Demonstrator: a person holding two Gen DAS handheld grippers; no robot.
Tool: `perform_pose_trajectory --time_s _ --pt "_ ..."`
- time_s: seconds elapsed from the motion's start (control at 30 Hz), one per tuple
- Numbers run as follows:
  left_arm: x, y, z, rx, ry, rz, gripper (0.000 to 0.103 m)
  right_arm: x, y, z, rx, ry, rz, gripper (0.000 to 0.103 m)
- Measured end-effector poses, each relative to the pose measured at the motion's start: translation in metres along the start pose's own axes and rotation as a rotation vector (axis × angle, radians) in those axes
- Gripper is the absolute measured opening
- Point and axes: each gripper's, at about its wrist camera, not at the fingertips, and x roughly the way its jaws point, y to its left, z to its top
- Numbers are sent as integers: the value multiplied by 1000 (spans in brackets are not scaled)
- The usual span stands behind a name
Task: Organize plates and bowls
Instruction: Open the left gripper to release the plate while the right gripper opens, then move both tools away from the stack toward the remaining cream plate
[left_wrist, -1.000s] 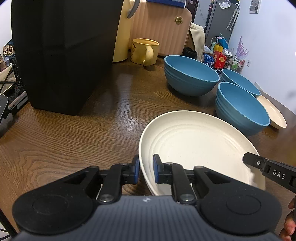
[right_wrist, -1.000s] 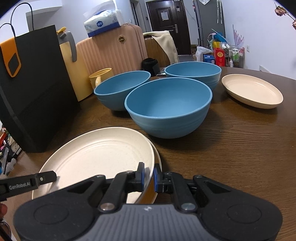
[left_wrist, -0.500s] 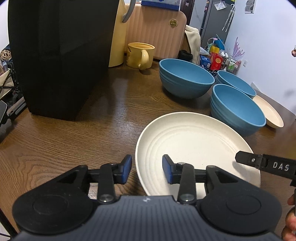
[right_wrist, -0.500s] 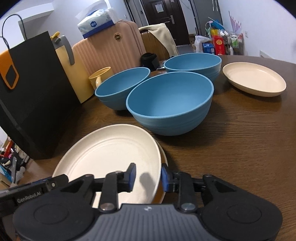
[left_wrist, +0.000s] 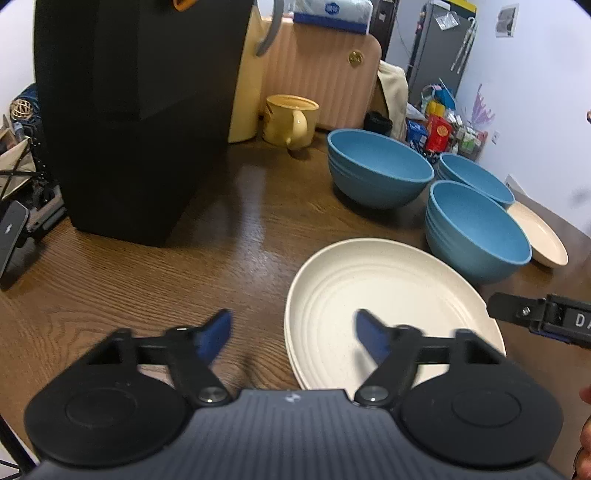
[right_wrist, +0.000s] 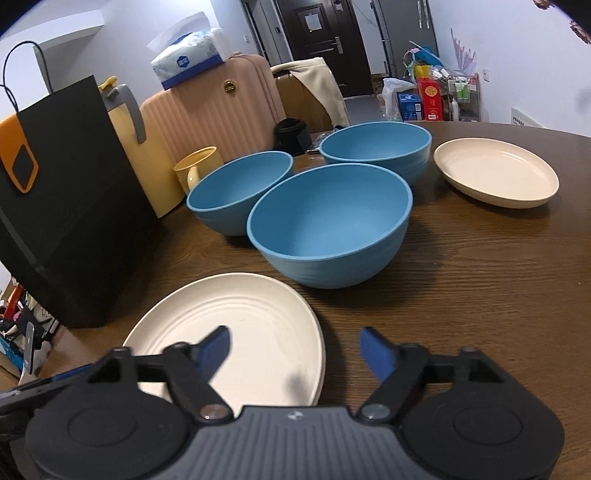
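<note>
Clutter behind the tableware
A black paper bag (right_wrist: 62, 206) stands on the wooden table (right_wrist: 480, 280) beside a yellow mug (left_wrist: 291, 120); a tissue box (right_wrist: 188, 59) tops the pink suitcase (right_wrist: 218, 114).

Wooden table (right_wrist: 480, 295) carries three blue bowls (right_wrist: 332, 229), cream plates (right_wrist: 236, 332), mug (left_wrist: 290, 120).

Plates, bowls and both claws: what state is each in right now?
Stacked cream plates: flat on the table, released.
Lone cream plate: apart, unstacked.
Three blue bowls: upright, empty, not nested.
Yellow mug: upright.
Left claw: just opened, holding nothing.
Right claw: just opened, holding nothing.
</note>
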Motion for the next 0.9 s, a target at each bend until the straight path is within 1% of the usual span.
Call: perform_pose_trajectory --time_s 0.03,0.07,0.1,0.13,0.2,0.23,0.37,0.67,0.9 --pt "-2 1 1 -5 -4 3 91 -1 -1 0 1 -1 1 90" --pt "-4 1 1 -12 -8 5 100 -3 -1 0 2 -1 3 93" --pt "-6 2 1 -21 -14 6 103 -4 -2 0 4 -2 7 94" --pt "-8 3 2 -29 -17 6 103 -6 -3 0 5 -2 10 95" --pt "-12 4 2 -38 -15 1 103 -9 -4 -1 8 -5 14 102" --pt "-14 4 2 -41 -16 -2 103 -11 -5 -2 10 -8 15 103" --pt "-22 1 2 -37 -24 -9 103 -19 -9 -4 20 -21 16 103" --pt "-48 -14 0 -21 -72 -50 103 -41 -17 -12 37 -58 -1 103" --pt "-50 -31 0 4 -74 -55 103 -56 -30 -14 71 -95 10 103"
